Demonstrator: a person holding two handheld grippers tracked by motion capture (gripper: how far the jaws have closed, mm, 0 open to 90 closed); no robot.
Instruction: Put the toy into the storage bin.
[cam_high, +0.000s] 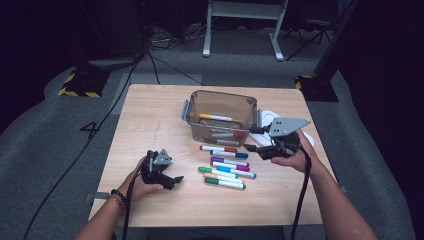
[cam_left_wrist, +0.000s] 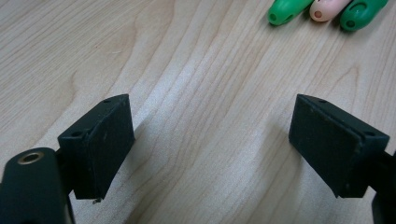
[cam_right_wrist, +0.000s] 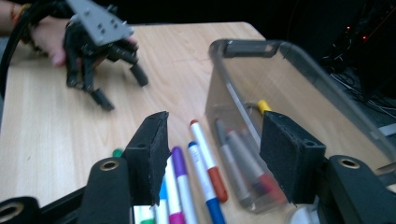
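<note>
Hovering at the bin's (cam_high: 220, 116) four o'clock, the right gripper (cam_high: 256, 140) gapes empty (nothing between its pads); markers (cam_high: 226, 167) lie at its seven o'clock, the left gripper (cam_high: 176, 181) open beside them.

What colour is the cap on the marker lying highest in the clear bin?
Yellow. The marker shows best in the high view, inside the bin.

Bright lit table (cam_high: 150, 115), dark surroundings, blurred foreground tongs
</note>
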